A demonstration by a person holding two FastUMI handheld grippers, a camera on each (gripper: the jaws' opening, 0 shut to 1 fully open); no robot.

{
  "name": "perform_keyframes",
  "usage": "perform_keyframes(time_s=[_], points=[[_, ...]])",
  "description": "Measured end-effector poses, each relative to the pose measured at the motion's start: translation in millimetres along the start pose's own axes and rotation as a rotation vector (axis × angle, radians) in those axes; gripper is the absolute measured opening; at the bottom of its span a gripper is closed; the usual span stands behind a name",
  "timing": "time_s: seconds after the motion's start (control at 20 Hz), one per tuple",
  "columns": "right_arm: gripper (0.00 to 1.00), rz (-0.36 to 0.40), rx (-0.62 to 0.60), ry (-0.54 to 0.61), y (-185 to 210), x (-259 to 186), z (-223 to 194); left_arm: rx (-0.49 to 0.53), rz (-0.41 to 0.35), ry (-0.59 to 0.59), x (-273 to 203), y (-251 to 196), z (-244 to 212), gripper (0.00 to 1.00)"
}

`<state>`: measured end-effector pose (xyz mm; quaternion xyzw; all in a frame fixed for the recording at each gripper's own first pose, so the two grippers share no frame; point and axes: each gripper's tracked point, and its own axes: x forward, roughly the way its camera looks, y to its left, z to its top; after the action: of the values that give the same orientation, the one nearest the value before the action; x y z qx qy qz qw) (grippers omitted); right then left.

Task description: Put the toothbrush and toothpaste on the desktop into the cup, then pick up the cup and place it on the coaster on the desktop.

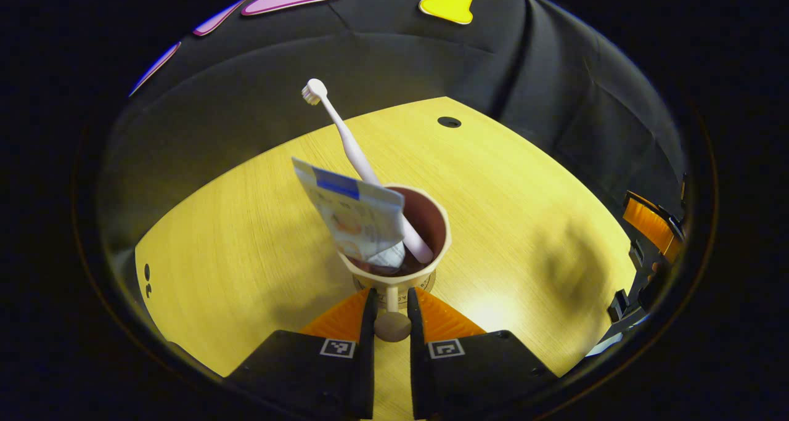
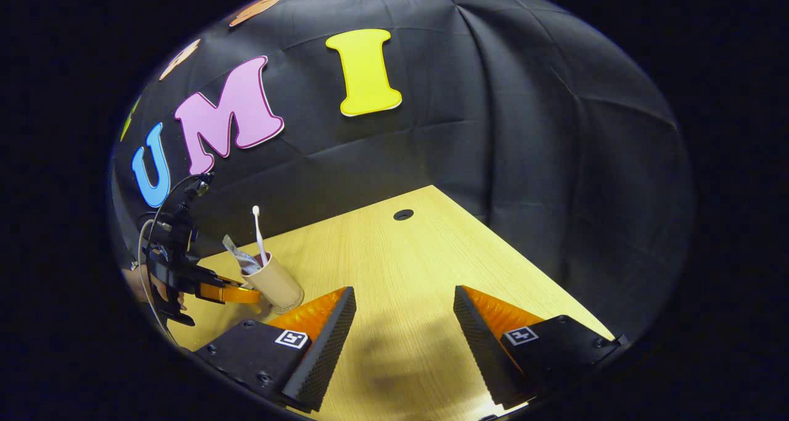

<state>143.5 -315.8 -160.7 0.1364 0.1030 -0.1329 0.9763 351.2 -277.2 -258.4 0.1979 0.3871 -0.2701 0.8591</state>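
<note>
The cup (image 1: 400,239) stands on the surface (image 1: 524,224), with the toothbrush (image 1: 357,156) and the toothpaste (image 1: 354,214) inside it, both leaning left of the cup. The left hand-held gripper (image 1: 392,307) sits just before the cup, its fingers either side of the cup's handle (image 1: 392,322).

We see a light wooden bench (image 1: 259,224) spread across the middle and lower part of the left gripper view, its grain running in fine lines, with a small dark round hole (image 1: 449,122) near its far edge in the upper middle of the frame. Behind it, a black cloth wall (image 1: 555,100) hangs in soft folds across the top. In the right gripper view, we find the same hole (image 2: 403,214) at centre frame.
</note>
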Motion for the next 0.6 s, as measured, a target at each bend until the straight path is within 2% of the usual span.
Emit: perform_keyframes(time_s=[0.15, 0.3, 0.35, 0.6], points=[[0.98, 0.016, -0.007, -0.002, 5.1, 0.1, 1.8, -0.029, 0.028, -0.034, -7.6, 5.2, 5.1, 0.34], [0.98, 0.032, -0.012, -0.006, 11.5, -1.1, 4.4, -0.086, 0.026, -0.097, -25.1, 4.9, 8.2, 0.86], [0.98, 0.037, -0.015, -0.008, 14.2, -2.4, 5.7, -0.108, 0.023, -0.127, -36.6, 3.1, 8.3, 0.98], [0.98, 0.076, -0.032, -0.010, 32.3, -14.3, 12.6, -0.188, 0.116, -0.257, -104.6, 21.5, -11.7, 1.00]])
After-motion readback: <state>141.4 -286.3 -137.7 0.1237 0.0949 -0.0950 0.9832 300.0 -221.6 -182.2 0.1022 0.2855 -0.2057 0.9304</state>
